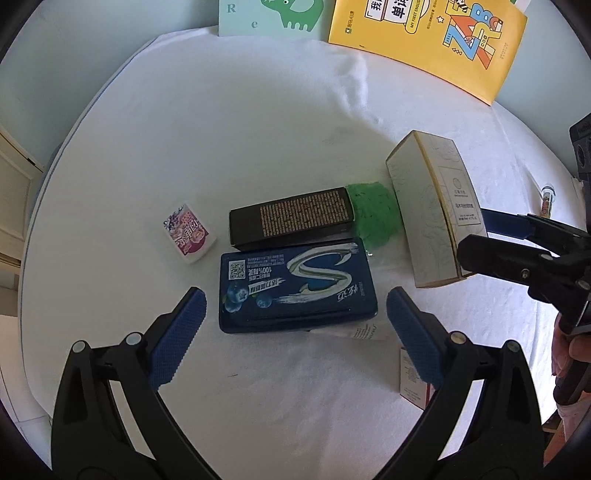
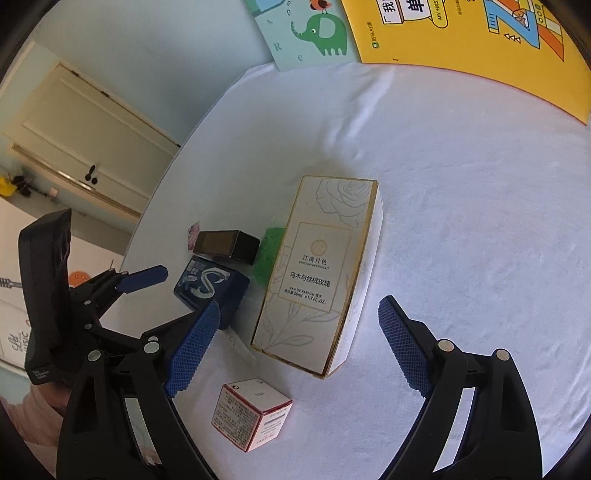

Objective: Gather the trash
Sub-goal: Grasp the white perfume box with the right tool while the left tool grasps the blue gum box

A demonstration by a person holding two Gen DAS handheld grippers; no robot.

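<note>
On a table (image 1: 258, 129) covered with a white cloth lies a loose cluster of packaging. Nearest the left gripper (image 1: 295, 314) sits a dark blue gum tin (image 1: 295, 284) with a large silver S, lying flat directly ahead of the gripper, whose jaws stand wide apart and hold nothing. Just beyond the tin, touching its far edge, lies a long black box (image 1: 291, 218) printed with gold text. To the left, apart from both, is a small pink and white packet (image 1: 189, 232). A crumpled green wrapper (image 1: 373, 214) lies between the black box and a tall cream perfume box (image 2: 317, 273) with gold edging, which lies flat on its side. The right gripper (image 2: 299, 339) hangs over the near end of this perfume box, its jaws also wide apart and not touching it. Closer in sits a small white cube box (image 2: 253, 413) with red trim. At the far edge, a yellow book (image 1: 428, 40) and a pale green card (image 1: 273, 16) with an elephant lean upright.
</note>
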